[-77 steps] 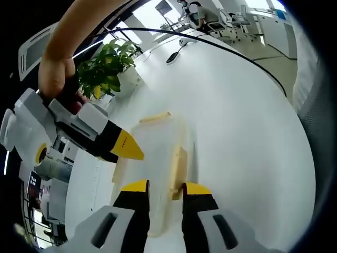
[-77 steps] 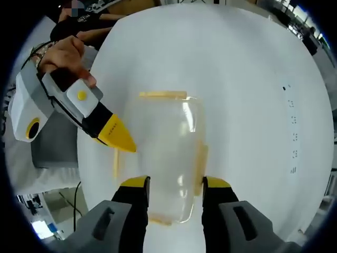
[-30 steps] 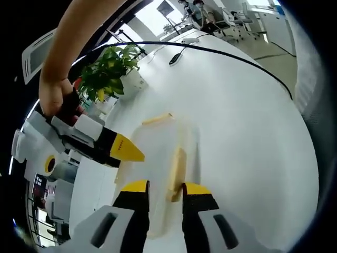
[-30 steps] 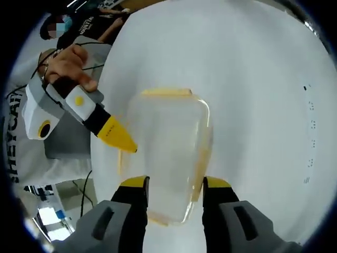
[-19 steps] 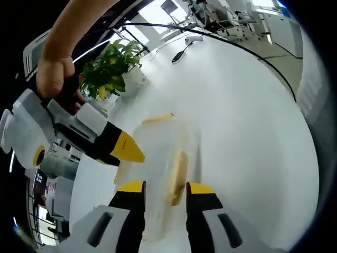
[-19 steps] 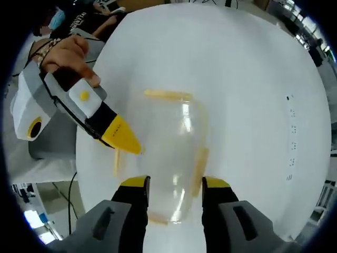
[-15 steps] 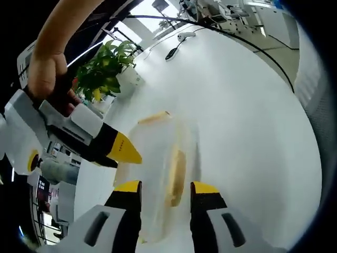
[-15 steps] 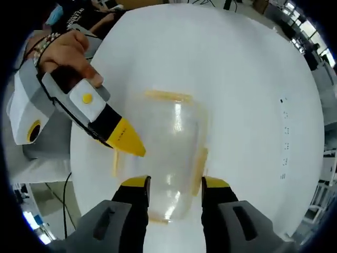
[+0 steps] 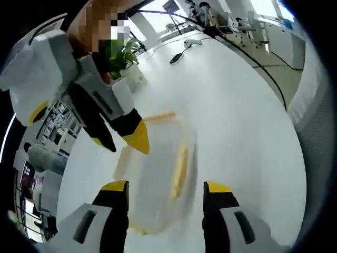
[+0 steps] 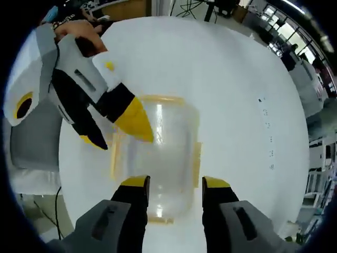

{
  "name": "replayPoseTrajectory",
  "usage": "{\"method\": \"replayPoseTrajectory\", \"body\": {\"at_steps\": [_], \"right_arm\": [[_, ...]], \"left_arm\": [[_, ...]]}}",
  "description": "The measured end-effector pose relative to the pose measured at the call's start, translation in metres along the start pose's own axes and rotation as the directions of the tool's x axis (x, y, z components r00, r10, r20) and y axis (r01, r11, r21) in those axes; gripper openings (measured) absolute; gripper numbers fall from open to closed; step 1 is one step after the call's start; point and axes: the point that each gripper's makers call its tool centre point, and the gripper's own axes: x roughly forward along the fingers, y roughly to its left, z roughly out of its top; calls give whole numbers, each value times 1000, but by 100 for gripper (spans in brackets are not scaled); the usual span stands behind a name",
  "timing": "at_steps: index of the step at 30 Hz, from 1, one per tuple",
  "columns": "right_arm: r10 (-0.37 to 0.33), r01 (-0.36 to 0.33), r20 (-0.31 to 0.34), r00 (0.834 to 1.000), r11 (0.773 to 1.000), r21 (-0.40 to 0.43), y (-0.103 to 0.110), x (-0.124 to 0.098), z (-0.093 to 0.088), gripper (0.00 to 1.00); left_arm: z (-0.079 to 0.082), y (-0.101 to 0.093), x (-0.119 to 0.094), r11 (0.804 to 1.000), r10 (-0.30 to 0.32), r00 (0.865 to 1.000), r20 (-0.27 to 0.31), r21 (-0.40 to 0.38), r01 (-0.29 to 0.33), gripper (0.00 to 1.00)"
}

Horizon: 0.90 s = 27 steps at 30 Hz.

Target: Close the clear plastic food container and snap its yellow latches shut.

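Latching calls for a straight push on each yellow latch (image 10: 196,157) while the clear container (image 10: 158,158) sits on the white table (image 10: 237,79). The right gripper (image 10: 175,185), jaws apart and empty, straddles its near end; the left gripper (image 9: 166,188) is wide open, holding nothing, over the same box. Brace one side before pressing the other to prevent sliding.
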Motion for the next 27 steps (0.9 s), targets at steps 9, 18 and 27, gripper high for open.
{"method": "replayPoseTrajectory", "body": {"at_steps": [9, 18, 27], "right_arm": [[15, -19, 100, 995, 999, 34, 13, -18, -21, 60], [42, -53, 185, 982, 997, 52, 25, -19, -35, 79], [49, -71, 261, 964, 995, 75, 33, -3, -36, 89]], "left_arm": [[-6, 37, -8, 998, -20, 1000, 4, -55, 21, 78], [-22, 40, 7, 986, -160, 985, -60, -57, 157, 94], [-46, 35, 25, 980, -201, 968, -151, -24, 200, 93]]}}
